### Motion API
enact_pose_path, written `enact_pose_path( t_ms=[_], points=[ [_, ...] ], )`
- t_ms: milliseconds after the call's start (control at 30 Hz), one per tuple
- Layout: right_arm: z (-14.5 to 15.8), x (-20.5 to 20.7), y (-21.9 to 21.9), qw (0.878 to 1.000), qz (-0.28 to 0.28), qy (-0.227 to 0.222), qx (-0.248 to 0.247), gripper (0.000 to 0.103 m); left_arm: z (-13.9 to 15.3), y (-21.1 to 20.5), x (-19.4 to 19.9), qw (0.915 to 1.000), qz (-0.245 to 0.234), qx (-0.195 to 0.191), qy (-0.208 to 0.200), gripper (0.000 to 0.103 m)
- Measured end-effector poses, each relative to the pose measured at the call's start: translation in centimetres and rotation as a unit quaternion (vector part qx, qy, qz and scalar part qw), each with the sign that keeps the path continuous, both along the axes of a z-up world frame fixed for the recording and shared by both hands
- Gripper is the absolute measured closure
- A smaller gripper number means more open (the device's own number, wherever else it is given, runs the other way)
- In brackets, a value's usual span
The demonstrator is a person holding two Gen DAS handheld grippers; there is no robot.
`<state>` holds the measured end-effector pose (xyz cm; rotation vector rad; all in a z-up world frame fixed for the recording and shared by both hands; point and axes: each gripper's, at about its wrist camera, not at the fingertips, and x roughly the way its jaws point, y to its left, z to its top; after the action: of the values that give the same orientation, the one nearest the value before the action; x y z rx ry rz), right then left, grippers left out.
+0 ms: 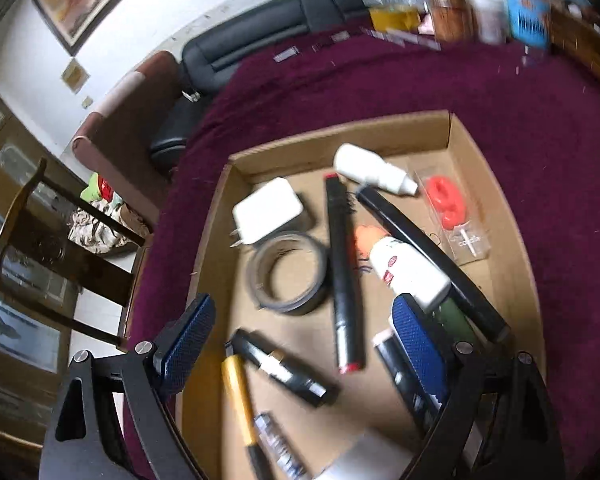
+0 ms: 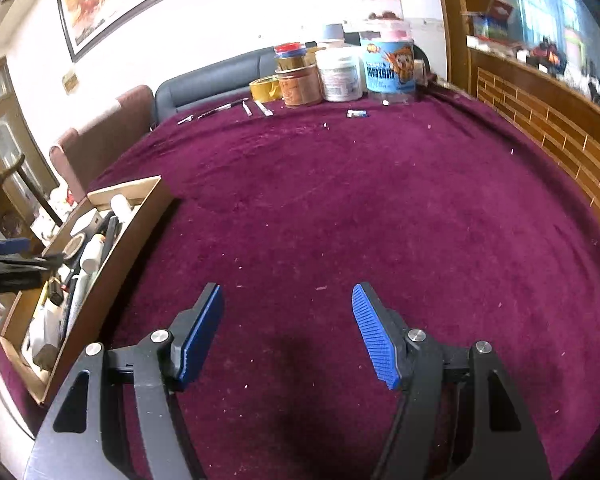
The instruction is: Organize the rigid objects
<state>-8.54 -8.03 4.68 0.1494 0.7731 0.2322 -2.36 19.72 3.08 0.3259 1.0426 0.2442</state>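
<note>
**Two empty grippers, box mostly loaded**

Most of the sorting looks done, judging by what's in frame.

Table (image 2: pixel 380 208): purple cloth, near part bare apart from crumbs. Jars (image 2: pixel 340 68) and a few small pens or sticks (image 2: pixel 256 108) sit at the far edge; I can't tell if those belong to the job.

Cardboard box (image 1: pixel 512 248): sits at my left on the cloth, holds the rigid stuff in a loose pile. Long black marker (image 1: pixel 344 272) lies down the middle, tape roll (image 1: pixel 288 272) just beside it, white charger (image 1: pixel 268 210) touching the roll's far side. White bottle (image 1: pixel 374 170) near the back wall, orange piece in clear packaging (image 1: pixel 450 210) by the right wall, yellow pen (image 1: pixel 238 400) at the near end.

Left gripper (image 1: pixel 300 348): hovers over the box, jaws wide apart, nothing between the pads. Right gripper (image 2: pixel 288 332): over bare cloth, jaws roughly half open, holding nothing.

Left to do, my guess: either tidy the jumble in the box or fetch the far-edge strays.

Hard to read: left view is motion-blurred. Items under the left gripper's right finger are covered. Box's near end is cut off. Labels unreadable.
</note>
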Motion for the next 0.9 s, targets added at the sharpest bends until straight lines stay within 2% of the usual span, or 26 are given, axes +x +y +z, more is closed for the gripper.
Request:
enact_pose_path(
  t_ms=[67,100,200,233,367,433,533,633,667,700,733,800,900],
  points=[
    [0.1,-0.2,-0.3,1.0,-0.001,-0.006,0.012,0.036,-0.7,0.3,1.1,0.9999,0.011,0.011,-0.001,0.017],
    [0.1,-0.2,-0.4,1.0,-0.001,-0.006,0.013,0.032,-0.7,0.5,1.4,0.9999,0.015,0.007,-0.001,0.017],
    [0.1,-0.1,-0.2,1.0,0.006,-0.005,0.017,0.031,0.2,2.2,1.0,0.9981,0.026,-0.055,0.007,0.017],
    [0.0,0.0,-0.2,1.0,0.007,-0.004,0.019,0.031,1.0,2.7,0.0,0.9972,0.026,-0.07,0.002,0.017],
    [-0.3,0.2,-0.8,0.999,0.005,0.006,0.038,0.028,3.7,2.9,-4.3,0.996,0.01,-0.086,-0.025,0.017],
    [-0.5,0.6,-0.9,0.999,0.004,0.016,0.041,0.028,4.0,2.1,-6.1,0.9952,-0.007,-0.094,-0.026,0.017],
    [-0.5,0.4,-0.8,0.999,0.005,0.013,0.041,0.028,3.1,0.1,-8.1,0.9968,-0.033,-0.07,-0.019,0.017],
    [-0.4,0.1,-0.8,0.999,0.006,0.006,0.04,0.028,0.4,-1.4,-8.5,0.9988,-0.043,0.02,0.01,0.016],
    [-0.4,0.0,-0.9,0.999,0.005,0.006,0.041,0.028,0.4,-1.2,-8.7,0.9989,-0.043,0.02,0.006,0.017],
    [-0.4,0.1,-0.9,0.999,0.005,0.008,0.042,0.028,0.5,-0.8,-8.8,0.9992,-0.039,0.006,0.01,0.018],
    [-0.5,0.1,-1.1,0.999,0.004,0.01,0.045,0.028,1.3,-0.4,-8.8,0.9988,-0.036,-0.032,0.007,0.018],
    [-0.6,0.2,-1.2,0.999,0.003,0.014,0.049,0.028,2.7,0.1,-8.6,0.9957,-0.037,-0.084,-0.013,0.017],
    [-0.6,0.3,-1.1,0.999,0.0,0.018,0.046,0.028,2.8,-0.6,-7.5,0.9918,-0.048,-0.118,-0.011,0.017]
  ],
)
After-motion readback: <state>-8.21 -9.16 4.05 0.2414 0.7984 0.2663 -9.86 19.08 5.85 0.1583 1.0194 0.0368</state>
